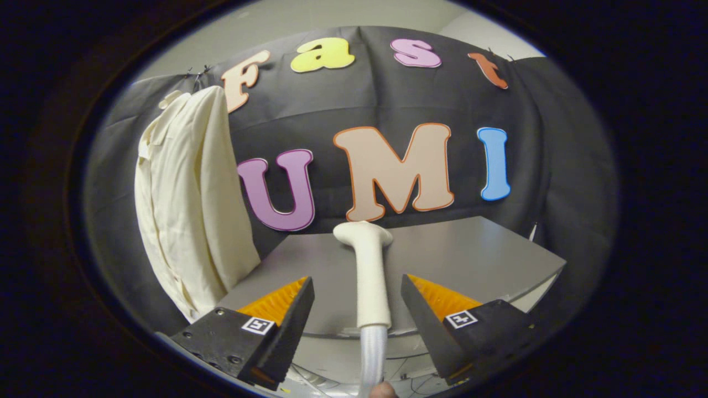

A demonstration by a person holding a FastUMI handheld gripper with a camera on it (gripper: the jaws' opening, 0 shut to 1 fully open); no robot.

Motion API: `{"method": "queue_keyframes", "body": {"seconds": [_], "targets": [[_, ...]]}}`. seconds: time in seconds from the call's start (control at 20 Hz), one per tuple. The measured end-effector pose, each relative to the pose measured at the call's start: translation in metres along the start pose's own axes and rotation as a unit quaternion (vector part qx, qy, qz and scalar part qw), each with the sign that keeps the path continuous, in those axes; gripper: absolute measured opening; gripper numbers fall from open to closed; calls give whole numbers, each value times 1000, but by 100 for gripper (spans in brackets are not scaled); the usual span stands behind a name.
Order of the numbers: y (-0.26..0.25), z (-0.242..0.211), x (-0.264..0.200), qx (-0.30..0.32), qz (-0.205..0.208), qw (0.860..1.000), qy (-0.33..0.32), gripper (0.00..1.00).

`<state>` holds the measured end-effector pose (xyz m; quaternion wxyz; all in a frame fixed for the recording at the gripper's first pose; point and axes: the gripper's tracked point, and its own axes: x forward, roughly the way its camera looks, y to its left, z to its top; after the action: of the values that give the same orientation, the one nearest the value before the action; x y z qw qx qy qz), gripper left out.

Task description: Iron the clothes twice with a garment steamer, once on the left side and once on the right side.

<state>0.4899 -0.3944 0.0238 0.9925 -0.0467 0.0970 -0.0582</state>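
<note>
A cream shirt (185,199) hangs against the black cloth wall, beyond and to the left of my fingers. The white garment steamer wand (369,276) lies on the grey table (475,254), its head (362,232) pointing away from me and its pale ribbed hose (371,354) running back toward me over the table's near edge. My gripper (357,281) is open, one finger on each side of the wand's handle. Both fingers stand apart from the handle, with gaps showing on either side.
The table's right part is bare grey surface, ending in a corner at the far right (558,262). The black cloth wall (542,166) stands close behind the table. Cables (409,381) lie below the table's near edge.
</note>
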Motion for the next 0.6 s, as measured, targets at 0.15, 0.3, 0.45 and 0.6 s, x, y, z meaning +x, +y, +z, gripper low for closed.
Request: {"method": "queue_keyframes", "body": {"seconds": [0.15, 0.3, 0.45, 0.6], "targets": [[-6, -2, 25, -18, -7, 1000, 17, 96], [-9, -13, 47, -58, -17, 997, 51, 91], [-6, -30, 64, -74, -15, 993, 88, 83], [-3, -29, 70, -67, -18, 993, 91, 66]]}}
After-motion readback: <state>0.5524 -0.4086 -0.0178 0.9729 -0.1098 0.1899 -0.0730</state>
